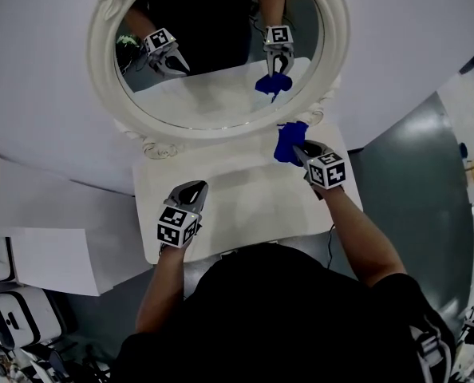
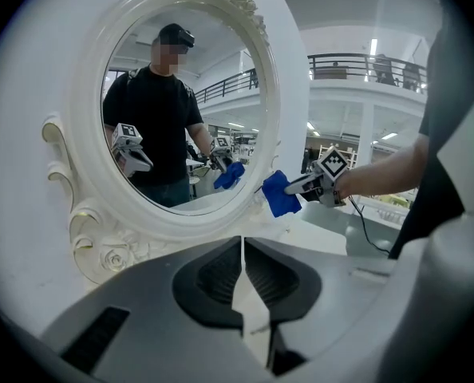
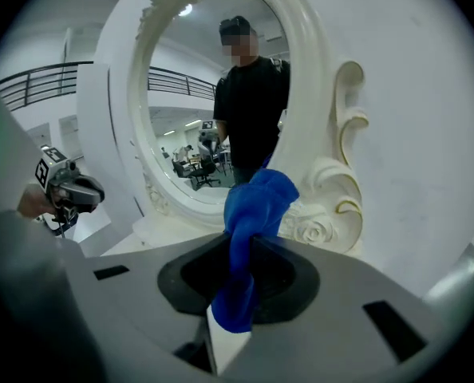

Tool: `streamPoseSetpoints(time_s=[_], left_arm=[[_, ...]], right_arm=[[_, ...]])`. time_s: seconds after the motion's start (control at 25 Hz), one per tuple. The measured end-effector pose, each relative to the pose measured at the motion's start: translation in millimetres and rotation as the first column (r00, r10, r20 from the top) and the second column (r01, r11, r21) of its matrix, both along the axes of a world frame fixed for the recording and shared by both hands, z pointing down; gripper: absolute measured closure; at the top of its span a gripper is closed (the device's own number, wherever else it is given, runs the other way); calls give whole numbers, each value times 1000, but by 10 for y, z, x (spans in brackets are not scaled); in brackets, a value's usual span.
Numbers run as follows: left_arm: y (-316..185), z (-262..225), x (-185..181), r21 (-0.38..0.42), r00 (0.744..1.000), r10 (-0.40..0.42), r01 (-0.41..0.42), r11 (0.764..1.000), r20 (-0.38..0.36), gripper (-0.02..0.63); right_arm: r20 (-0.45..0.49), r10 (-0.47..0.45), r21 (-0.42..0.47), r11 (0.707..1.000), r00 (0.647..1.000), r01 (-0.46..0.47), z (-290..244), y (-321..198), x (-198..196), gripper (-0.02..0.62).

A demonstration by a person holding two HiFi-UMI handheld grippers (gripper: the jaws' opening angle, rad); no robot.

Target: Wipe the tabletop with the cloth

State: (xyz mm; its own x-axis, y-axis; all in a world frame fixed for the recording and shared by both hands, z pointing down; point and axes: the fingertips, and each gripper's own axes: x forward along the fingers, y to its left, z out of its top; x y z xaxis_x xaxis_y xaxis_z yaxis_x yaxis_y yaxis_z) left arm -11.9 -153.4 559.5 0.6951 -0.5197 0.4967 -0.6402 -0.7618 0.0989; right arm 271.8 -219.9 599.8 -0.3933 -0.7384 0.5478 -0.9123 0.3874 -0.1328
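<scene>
Blue cloth pinched in my right gripper, bunched and sticking out ahead of the jaws, right by the mirror frame's lower edge. My left gripper sits over the white tabletop, well left of it. Its jaws are pressed together with nothing between.

Shirt: black, short sleeves.
Left tool: grey moulded shell, dark ribbed pads, ahead of a black-and-white marker cube.
Right tool: same grey shell and cube; thin black cable behind the cube.
</scene>
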Motion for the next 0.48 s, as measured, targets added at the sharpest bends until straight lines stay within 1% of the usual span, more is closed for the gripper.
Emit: streamPoseSetpoints(time_s=[0.24,0.36,0.48], left_arm=[[67,-13,-68,8,1000,2,-2,1000,-4,585],[112,-31,-132,10,1000,1,-1,1000,-6,586],[149,-46,-150,9,1000,2,-2,1000,-7,586]], right_arm=[[29,-53,97,994,998,50,-446,146,-398,535],[30,-85,128,989,996,80,-595,264,-586,535],[32,-106,150,984,994,100,-717,354,-674,535]])
